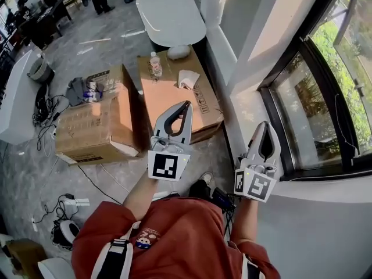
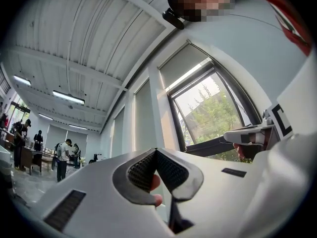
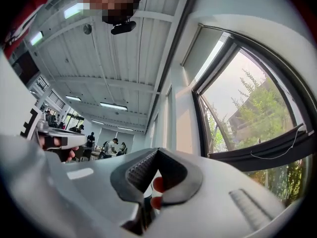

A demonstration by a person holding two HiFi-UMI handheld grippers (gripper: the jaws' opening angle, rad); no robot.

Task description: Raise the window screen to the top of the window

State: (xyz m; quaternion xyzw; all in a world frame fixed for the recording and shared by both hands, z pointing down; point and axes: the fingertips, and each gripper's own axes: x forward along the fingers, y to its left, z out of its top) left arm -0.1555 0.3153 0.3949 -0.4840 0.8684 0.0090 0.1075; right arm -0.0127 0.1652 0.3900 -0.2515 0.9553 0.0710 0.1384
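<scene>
The person is holding both tools in front of the chest, so the step in hand is probably the reach. The left gripper (image 1: pixel 187 104) and the right gripper (image 1: pixel 264 125) are both sitting fully closed on nothing, so the jaws are going to need opening before they meet anything. What I take for the window screen (image 3: pixel 267 148) is showing as a dark rail crossing the window (image 1: pixel 273 118) partway up, with a thin cord (image 3: pixel 277 151) looping along it. Taking that rail evenly with both grippers and lifting it level should keep it from jamming. Both grippers are pointing slightly upward, the right just beside the window's lower frame and the left farther from the window.
</scene>
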